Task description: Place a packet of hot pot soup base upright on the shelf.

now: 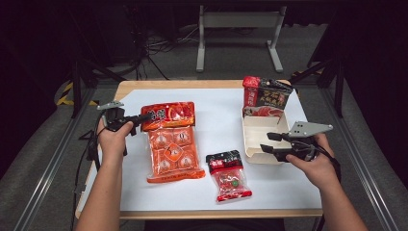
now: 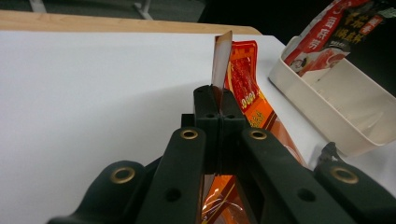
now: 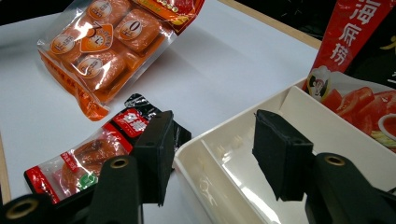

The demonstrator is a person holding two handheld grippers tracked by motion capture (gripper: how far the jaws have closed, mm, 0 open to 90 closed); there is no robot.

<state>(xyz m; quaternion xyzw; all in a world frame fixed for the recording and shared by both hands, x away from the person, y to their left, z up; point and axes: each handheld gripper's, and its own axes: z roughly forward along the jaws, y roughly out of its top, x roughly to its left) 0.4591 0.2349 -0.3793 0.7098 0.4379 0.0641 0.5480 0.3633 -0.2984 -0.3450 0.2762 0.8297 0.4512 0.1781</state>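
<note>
left gripper [image 1: 139,118] fingers pinching orange packet [image 1: 172,142] edge; right gripper [image 1: 269,143] fingers spread (straddling tray [image 1: 255,139] wall).

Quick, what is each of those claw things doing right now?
Left gripper: closed, pinching the edge of the large orange packet.
Right gripper: open, holding nothing, jaws astride the cream tray's rim.

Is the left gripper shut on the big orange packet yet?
Yes, shut: the left gripper has its jaws pressed together on the top edge of the orange packet, which otherwise lies flat.
</note>
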